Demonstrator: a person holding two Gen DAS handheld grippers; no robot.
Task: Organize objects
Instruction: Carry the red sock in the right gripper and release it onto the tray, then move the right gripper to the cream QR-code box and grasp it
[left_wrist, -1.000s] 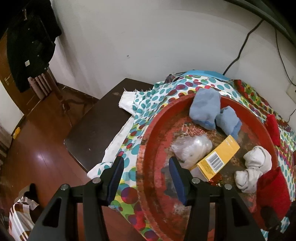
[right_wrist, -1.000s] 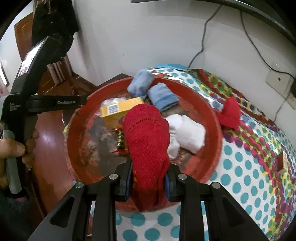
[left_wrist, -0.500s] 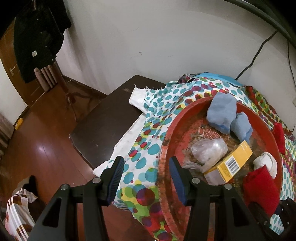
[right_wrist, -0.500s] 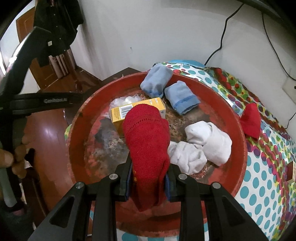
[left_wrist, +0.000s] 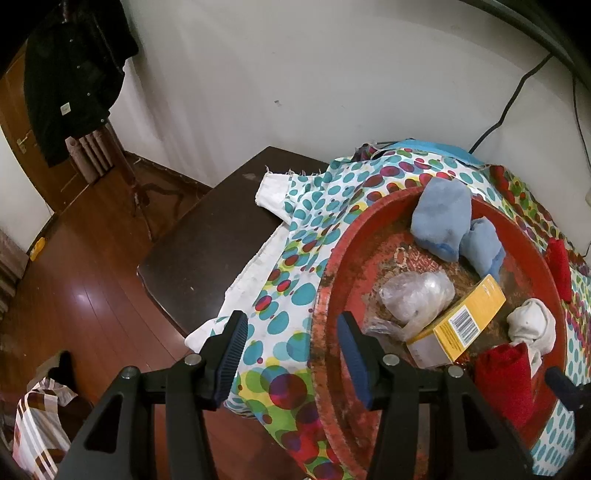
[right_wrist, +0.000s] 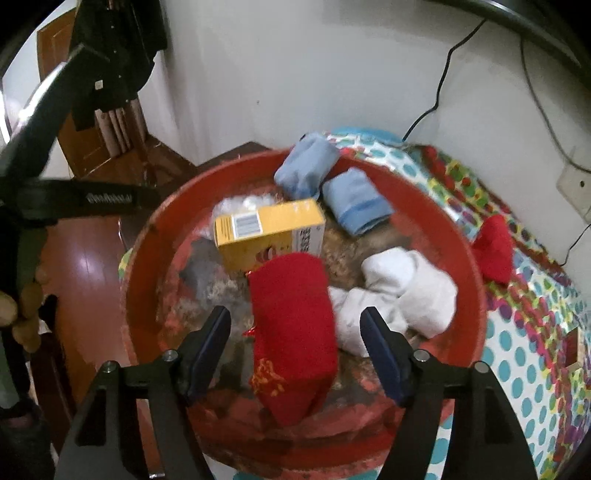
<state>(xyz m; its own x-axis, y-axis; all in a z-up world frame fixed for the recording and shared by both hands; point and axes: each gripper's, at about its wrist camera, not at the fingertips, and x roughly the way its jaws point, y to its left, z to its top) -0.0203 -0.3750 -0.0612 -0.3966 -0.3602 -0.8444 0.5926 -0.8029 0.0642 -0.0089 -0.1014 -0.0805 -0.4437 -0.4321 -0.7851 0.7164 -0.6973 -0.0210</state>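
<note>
A round red tray (right_wrist: 476, 288) (left_wrist: 325, 306) sits on a dotted cloth (left_wrist: 303, 236). Inside it lie two blue socks (right_wrist: 306, 168) (right_wrist: 354, 201), a yellow box (right_wrist: 269, 232), a clear plastic bag (left_wrist: 417, 295) and a white sock pair (right_wrist: 406, 291). A red sock (right_wrist: 295, 325) rests in the tray between the jaws of my right gripper (right_wrist: 295, 325), which are opening and stand apart from it on both sides. My left gripper (left_wrist: 291, 339) hangs open over the tray's left rim with nothing between its pads. Another red sock (right_wrist: 493, 247) lies on the cloth to the right.
The cloth covers a dark wooden table (left_wrist: 207, 240) against a white wall. Cables (right_wrist: 439, 92) and a socket (right_wrist: 574, 184) are on the wall at right. Wooden floor (left_wrist: 74, 295) lies left of the table. A hand (right_wrist: 18, 310) holds the left tool.
My right gripper's jaws have spread apart and let go of the red sock, which now lies in the tray. The left gripper has stayed open.
</note>
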